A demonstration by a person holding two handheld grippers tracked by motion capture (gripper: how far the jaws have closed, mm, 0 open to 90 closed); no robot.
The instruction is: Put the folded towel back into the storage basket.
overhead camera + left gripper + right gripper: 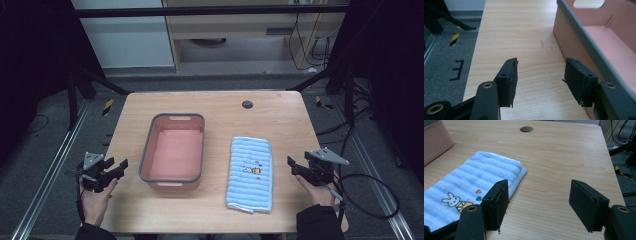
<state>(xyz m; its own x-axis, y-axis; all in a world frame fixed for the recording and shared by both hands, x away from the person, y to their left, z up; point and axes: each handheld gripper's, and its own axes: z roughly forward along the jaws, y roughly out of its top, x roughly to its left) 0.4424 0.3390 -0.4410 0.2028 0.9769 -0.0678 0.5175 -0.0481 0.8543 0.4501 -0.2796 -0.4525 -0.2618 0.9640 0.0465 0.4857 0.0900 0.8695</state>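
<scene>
1 pink bin (pixel 172 150), 1 towel (pixel 250 172), 2 grippers w/ jaws apart.

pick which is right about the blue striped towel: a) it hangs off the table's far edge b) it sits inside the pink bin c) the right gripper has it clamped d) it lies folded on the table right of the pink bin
d: in the high view the folded towel lies flat on the table to the right of the empty pink bin, while the right gripper hovers open beside it, holding nothing.
</scene>
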